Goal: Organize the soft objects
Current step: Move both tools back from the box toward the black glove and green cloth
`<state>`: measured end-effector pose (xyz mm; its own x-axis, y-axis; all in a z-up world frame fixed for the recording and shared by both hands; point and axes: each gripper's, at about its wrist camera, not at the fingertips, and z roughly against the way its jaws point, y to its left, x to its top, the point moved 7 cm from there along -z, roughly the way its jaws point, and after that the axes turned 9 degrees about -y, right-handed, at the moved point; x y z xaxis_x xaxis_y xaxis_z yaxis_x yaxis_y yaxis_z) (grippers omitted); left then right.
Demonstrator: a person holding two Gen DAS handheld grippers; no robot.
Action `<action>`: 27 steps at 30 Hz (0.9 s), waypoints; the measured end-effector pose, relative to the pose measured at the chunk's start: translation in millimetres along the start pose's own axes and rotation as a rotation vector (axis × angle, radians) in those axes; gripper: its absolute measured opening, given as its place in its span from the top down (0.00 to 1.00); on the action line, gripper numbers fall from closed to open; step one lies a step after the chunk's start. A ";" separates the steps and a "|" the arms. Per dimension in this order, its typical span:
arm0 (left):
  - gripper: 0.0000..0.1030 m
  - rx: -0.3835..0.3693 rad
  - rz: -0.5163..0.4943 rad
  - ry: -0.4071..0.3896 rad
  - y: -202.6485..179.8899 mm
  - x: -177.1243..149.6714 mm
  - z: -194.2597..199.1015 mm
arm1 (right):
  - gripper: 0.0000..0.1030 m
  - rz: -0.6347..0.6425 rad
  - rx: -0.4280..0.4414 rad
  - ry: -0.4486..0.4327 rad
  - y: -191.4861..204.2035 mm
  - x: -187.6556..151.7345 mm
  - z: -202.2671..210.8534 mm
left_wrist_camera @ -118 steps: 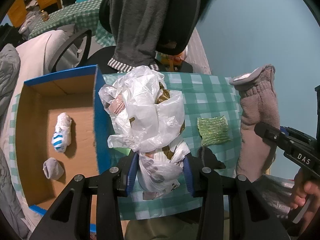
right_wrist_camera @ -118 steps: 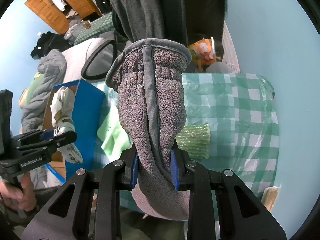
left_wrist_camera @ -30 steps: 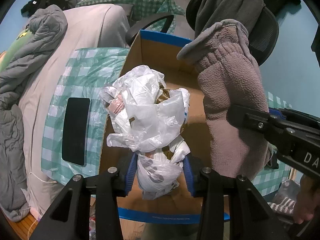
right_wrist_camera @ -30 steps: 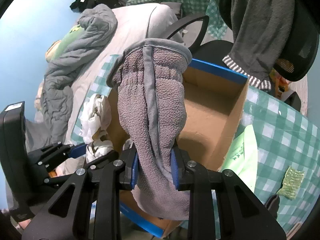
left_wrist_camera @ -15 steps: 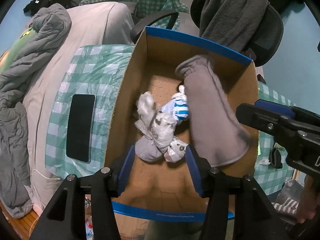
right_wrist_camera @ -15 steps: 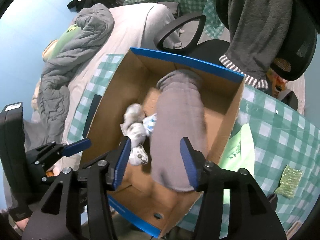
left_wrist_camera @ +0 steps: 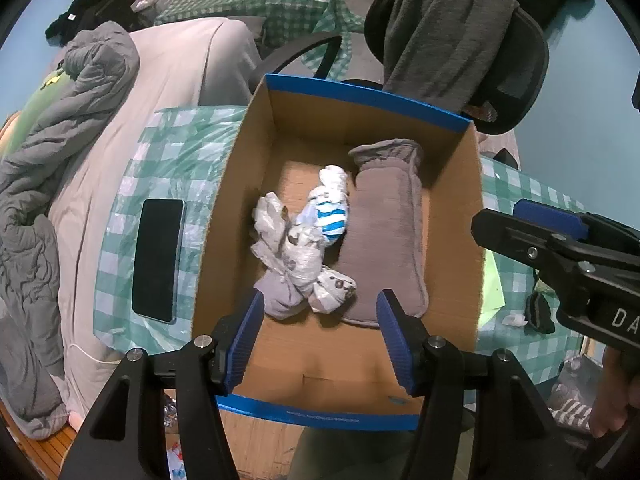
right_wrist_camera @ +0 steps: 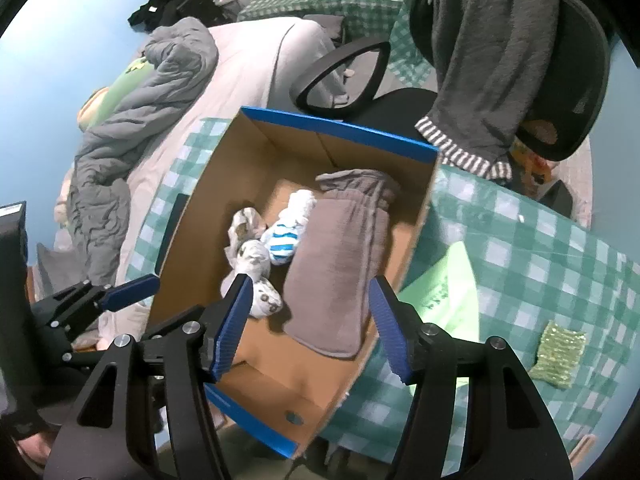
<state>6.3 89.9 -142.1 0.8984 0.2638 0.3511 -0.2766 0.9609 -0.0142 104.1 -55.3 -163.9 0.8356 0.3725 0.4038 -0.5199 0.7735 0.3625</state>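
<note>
A blue-rimmed cardboard box (left_wrist_camera: 360, 96) (right_wrist_camera: 336, 128) stands on the checked table. Inside lie a grey fleece mitten (left_wrist_camera: 386, 232) (right_wrist_camera: 340, 264), a crumpled white plastic bag (left_wrist_camera: 292, 248) (right_wrist_camera: 250, 264), a white and blue striped sock (left_wrist_camera: 332, 208) (right_wrist_camera: 286, 236) and a small grey sock (left_wrist_camera: 280, 300). My left gripper (left_wrist_camera: 320, 336) is open and empty above the box's near end. My right gripper (right_wrist_camera: 310, 324) is open and empty above the box; it also shows in the left wrist view (left_wrist_camera: 552, 240). A green knitted cloth (right_wrist_camera: 558, 354) lies on the table to the right.
A black phone (left_wrist_camera: 158, 260) lies on the checked tablecloth (left_wrist_camera: 120, 216) left of the box. A light green sheet (right_wrist_camera: 444, 292) lies right of the box. An office chair with a grey garment (right_wrist_camera: 500, 40) stands behind. A bed with a grey duvet (right_wrist_camera: 132, 120) is left.
Both grippers opened over the box: the plastic bag dropped from the left one and the grey mitten from the right one. Both now lie settled in the box.
</note>
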 end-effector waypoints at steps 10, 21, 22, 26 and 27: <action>0.38 -0.006 -0.029 0.003 -27.9 -6.0 5.6 | 0.33 -0.015 -0.036 -0.016 -22.2 -11.1 20.0; 0.38 -0.035 -0.086 0.004 -68.0 -8.8 8.0 | 0.33 -0.063 -0.077 -0.021 -58.5 -27.9 40.2; 0.38 -0.037 -0.090 0.004 -71.9 -8.9 8.3 | 0.33 -0.067 -0.079 -0.021 -62.2 -29.0 41.4; 0.38 -0.046 -0.109 0.007 -86.5 -9.9 8.7 | 0.33 -0.086 -0.093 -0.024 -76.0 -35.5 49.8; 0.38 -0.048 -0.113 0.007 -89.4 -10.1 8.8 | 0.33 -0.091 -0.096 -0.025 -79.2 -36.7 51.8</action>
<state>19.0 0.7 -136.1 0.9255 0.1536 0.3461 -0.1565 0.9875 -0.0197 105.3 -156.8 -163.9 0.8734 0.2866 0.3938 -0.4217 0.8495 0.3169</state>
